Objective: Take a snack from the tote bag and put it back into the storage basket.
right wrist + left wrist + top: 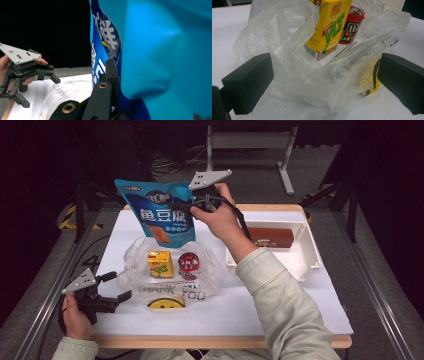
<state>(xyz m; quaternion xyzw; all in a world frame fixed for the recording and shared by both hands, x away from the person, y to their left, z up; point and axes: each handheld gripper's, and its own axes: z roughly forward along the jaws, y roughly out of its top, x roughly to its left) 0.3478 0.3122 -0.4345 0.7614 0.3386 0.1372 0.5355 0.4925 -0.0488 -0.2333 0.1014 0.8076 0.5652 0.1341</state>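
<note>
High view showed a yellow drink carton (160, 264) and a round red candy tub (189, 263) inside the crinkly clear plastic bag (131, 254). The right gripper (186, 204) pinched the blue snack pouch (157, 212) tight; the left gripper (114, 286) stood wide open, holding nothing. A brown box (270, 237) lay in the white tray (310, 251), partly hidden by the arm.

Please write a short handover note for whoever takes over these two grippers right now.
Right gripper: shut on the blue pouch, held in the air above the bag.
Left gripper: open, jaws either side of the bag's near edge, not pinching it.
Bag: lies open on the table; the yellow carton and red tub stand in it.
Tray: a brown box lies in it.
Done: pouch gripped and lifted.
Left: probably lower the pouch into the bag; the brown box may follow.
</note>
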